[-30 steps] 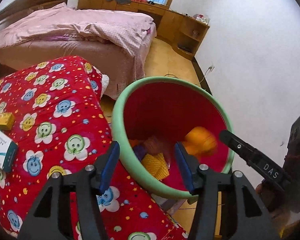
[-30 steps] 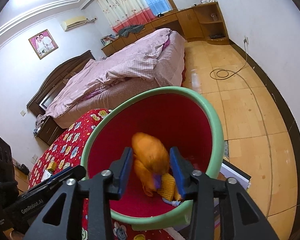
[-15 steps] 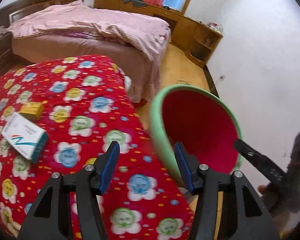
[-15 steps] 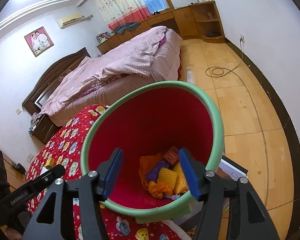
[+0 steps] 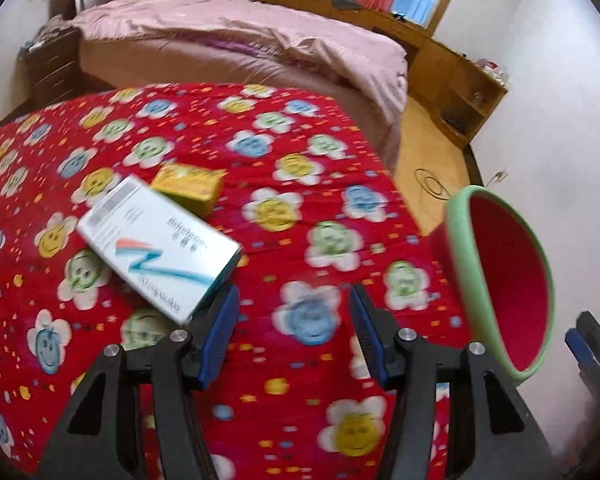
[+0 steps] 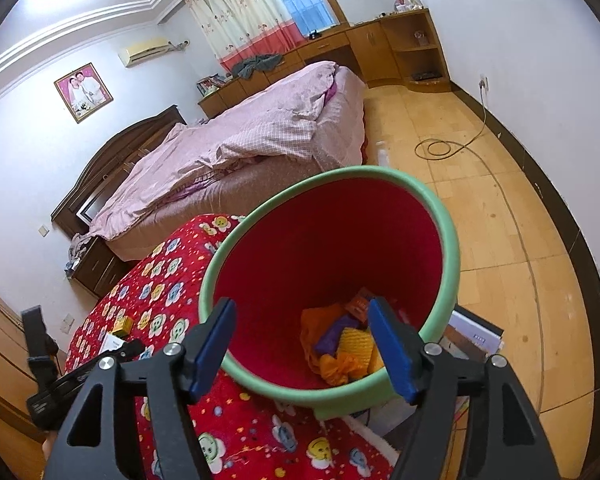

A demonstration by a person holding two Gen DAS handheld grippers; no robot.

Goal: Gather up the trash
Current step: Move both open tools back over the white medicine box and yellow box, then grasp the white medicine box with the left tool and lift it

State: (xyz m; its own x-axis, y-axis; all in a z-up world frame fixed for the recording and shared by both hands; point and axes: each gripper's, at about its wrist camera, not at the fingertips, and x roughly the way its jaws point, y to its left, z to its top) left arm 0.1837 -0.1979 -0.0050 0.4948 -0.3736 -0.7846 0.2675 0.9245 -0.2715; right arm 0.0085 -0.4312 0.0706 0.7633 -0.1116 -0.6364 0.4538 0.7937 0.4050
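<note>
Jaws of left gripper (image 5: 294, 330) gape empty; white medicine box (image 5: 156, 246) lies at ten o'clock on red blanket (image 5: 320, 184). Best straddle its narrow width. Right gripper (image 6: 302, 346), wide, empty, hovers over bin (image 6: 448, 240).

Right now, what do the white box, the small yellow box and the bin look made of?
White box: likely thin printed cardboard, sharp folded edges, faint sheen.
Small yellow box: probably cardboard too, crisp corners; blurred, so finish unclear.
Bin: apparently moulded plastic, smooth matte red inside, thick rounded green rim.
</note>
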